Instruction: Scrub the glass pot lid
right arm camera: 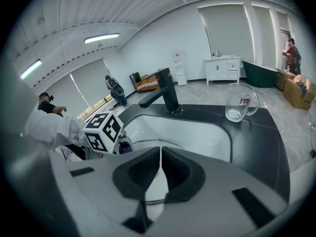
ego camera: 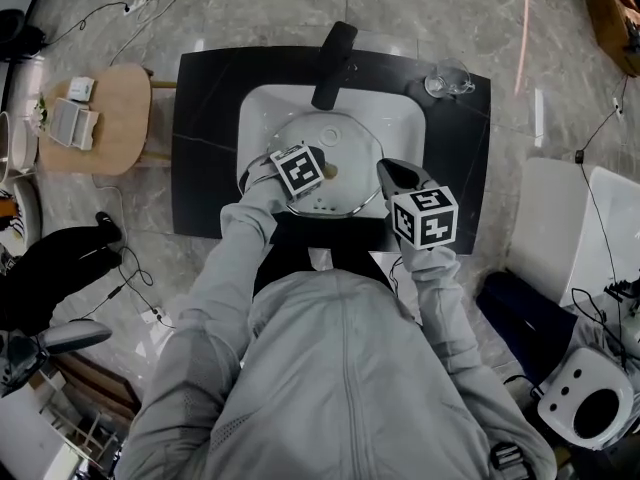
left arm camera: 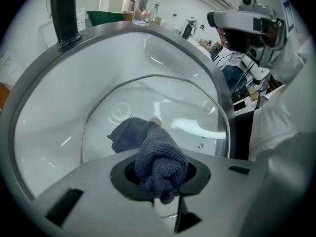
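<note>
The left gripper (left arm camera: 159,179) has its jaws pinching a bunched blue cloth (left arm camera: 160,154). The free end of the cloth hangs forward and appears to rest on the glass lid (left arm camera: 197,107). The lid lies in the white sink (left arm camera: 44,107), straight ahead of those jaws, with its knob (left arm camera: 156,121) just showing past the cloth. In the head view the cloth meets the glass at about 9 o'clock from the knob. The lid is round, so no axis matters, and a scrub would likely circle the knob. The left hand is the nearer one and already on the work.

The right gripper (right arm camera: 159,154) sits at the lid's 3 o'clock rim with its jaws pressed together and nothing between them. Whether it touches the rim I cannot tell.

The sink is set in a black counter (right arm camera: 261,137), with a black tap (right arm camera: 168,90) at 12 o'clock and a glass mug (right arm camera: 239,102) near 2 o'clock. A wooden stool (ego camera: 120,118) stands at 9 o'clock on the grey marbled floor (ego camera: 250,8).
</note>
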`<state>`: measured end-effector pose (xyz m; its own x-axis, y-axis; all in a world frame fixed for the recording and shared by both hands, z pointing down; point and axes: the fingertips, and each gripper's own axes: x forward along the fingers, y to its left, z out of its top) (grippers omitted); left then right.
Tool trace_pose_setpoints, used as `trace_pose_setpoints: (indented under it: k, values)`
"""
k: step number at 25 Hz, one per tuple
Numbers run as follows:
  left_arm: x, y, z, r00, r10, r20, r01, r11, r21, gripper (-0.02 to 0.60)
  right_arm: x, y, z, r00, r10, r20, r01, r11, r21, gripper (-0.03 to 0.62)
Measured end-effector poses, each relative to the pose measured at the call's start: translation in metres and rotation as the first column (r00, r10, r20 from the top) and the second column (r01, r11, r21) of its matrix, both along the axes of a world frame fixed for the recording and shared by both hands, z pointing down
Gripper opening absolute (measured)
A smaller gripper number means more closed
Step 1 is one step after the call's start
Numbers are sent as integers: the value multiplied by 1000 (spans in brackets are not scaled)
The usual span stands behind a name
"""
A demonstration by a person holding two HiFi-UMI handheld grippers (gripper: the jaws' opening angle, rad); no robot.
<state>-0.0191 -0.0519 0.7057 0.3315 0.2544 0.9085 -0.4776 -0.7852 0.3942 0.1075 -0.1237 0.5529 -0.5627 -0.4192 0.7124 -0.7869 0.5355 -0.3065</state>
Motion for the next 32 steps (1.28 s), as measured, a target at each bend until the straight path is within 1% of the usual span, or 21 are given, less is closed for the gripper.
trace_pose_setpoints:
  k: [2, 9, 13, 20, 25, 30, 32]
  values:
    - [10, 0, -3, 1000, 6, -6, -6, 1000, -12, 87, 8, 0, 3, 1000, 5, -1, -5, 1000, -4, 31]
    - [51, -4, -12, 997, 9, -76, -9, 1000, 2, 87, 33, -2, 8, 1000, 12, -9, -12, 1000, -17, 31]
    - [84, -6, -17, 986, -16, -168, 16, 1000, -4, 87, 41, -4, 10, 1000, 12, -7, -12, 1000, -20, 31]
    - [122, -12, -22, 964, -38, -264, 36, 999, -14, 87, 50, -7, 13, 1000, 20, -5, -20, 1000, -24, 31]
    - [140, -13, -27, 946, -54, -321, 43, 998, -41, 87, 60, -7, 17, 999, 44, -14, -45, 999, -30, 31]
    - [143, -9, -32, 931, -73, -358, 48, 996, -79, 87, 59, -5, 17, 998, 66, -16, -67, 997, -35, 31]
    - [143, -3, -36, 925, -64, -374, 28, 995, -100, 87, 55, -4, 17, 997, 69, -15, -70, 997, -34, 31]
